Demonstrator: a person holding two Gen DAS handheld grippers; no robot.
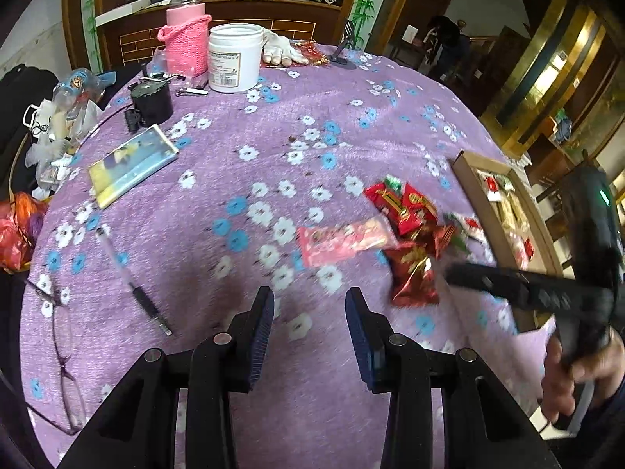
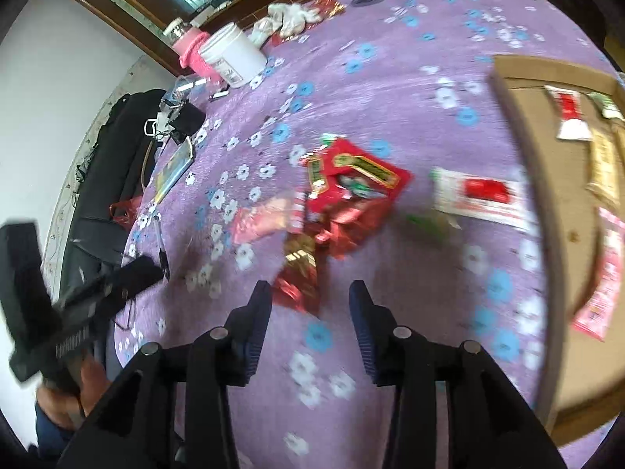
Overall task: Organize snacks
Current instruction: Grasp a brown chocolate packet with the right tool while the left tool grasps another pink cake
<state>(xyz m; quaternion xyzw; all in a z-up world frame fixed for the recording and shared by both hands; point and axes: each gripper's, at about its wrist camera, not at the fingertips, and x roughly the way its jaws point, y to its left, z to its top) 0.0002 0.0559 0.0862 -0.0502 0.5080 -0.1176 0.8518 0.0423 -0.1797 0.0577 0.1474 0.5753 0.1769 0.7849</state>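
Note:
A pile of red snack packets (image 1: 410,230) (image 2: 343,191) lies on the purple flowered tablecloth (image 1: 242,179), with a pink packet (image 1: 343,240) (image 2: 265,219) at its left and a white-and-red packet (image 2: 480,195) at its right. A cardboard box (image 1: 465,179) (image 2: 523,136) holding several snacks stands to the right. My left gripper (image 1: 309,301) is open and empty, left of and nearer than the pile. My right gripper (image 2: 309,293) is open and empty, its fingers just short of the nearest red packet (image 2: 299,285); it also shows in the left wrist view (image 1: 453,273).
At the far side stand a white jar (image 1: 234,56), a pink knitted bottle holder (image 1: 186,41), white gloves (image 1: 279,51) and a black phone stand (image 1: 343,52). A black round object (image 1: 151,99), a yellow-blue packet (image 1: 133,164), a pen (image 1: 129,277) and eyeglasses (image 1: 66,367) lie at left.

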